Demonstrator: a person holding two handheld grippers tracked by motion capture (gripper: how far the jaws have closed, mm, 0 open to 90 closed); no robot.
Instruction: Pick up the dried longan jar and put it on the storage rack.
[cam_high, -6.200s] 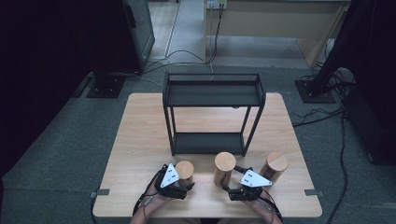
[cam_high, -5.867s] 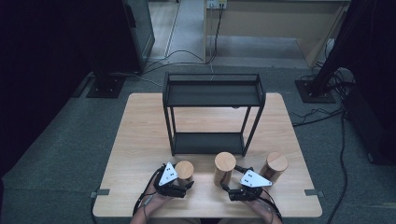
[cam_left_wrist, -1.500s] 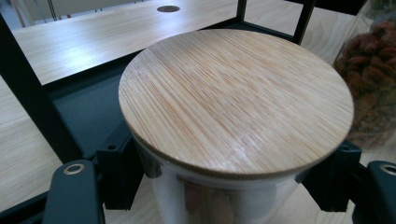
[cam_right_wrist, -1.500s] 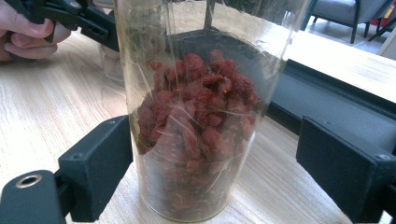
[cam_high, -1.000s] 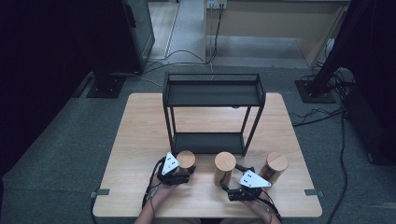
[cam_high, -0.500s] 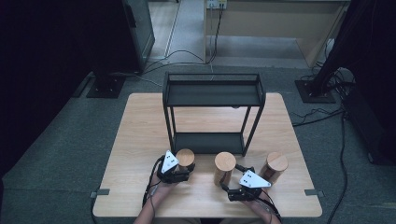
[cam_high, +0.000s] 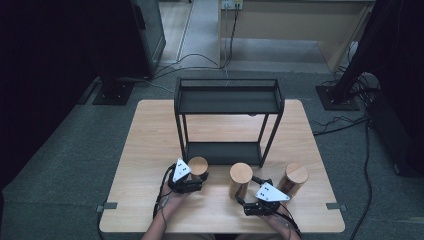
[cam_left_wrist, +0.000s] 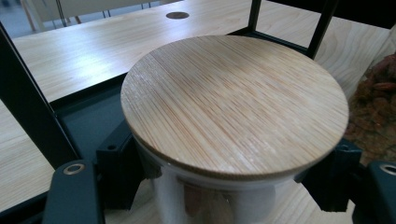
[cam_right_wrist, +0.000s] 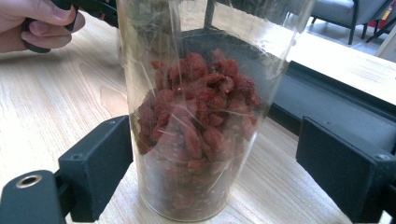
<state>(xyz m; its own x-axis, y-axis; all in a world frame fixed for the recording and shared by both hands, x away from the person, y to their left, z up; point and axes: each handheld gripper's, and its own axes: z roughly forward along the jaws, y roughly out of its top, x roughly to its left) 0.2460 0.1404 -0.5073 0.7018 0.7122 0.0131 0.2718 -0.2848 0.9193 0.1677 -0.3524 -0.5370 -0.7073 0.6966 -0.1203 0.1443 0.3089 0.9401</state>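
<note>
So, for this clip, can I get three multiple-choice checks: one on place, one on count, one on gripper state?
1. Where does the rack stand?
A. behind the jars
B. on the floor
C. in front of the jars

2. How many jars with wooden lids are on the table?
A. one
B. three
C. five

3. How do the left gripper's jaws stand?
A. wide open over bare table
B. shut on the left jar
C. shut on the rack's leg

Answers:
1 A, the high view shows it farther along the table than the jars.
2 B, left, middle and right.
3 B, both jaws press its sides in the left gripper view.
</note>
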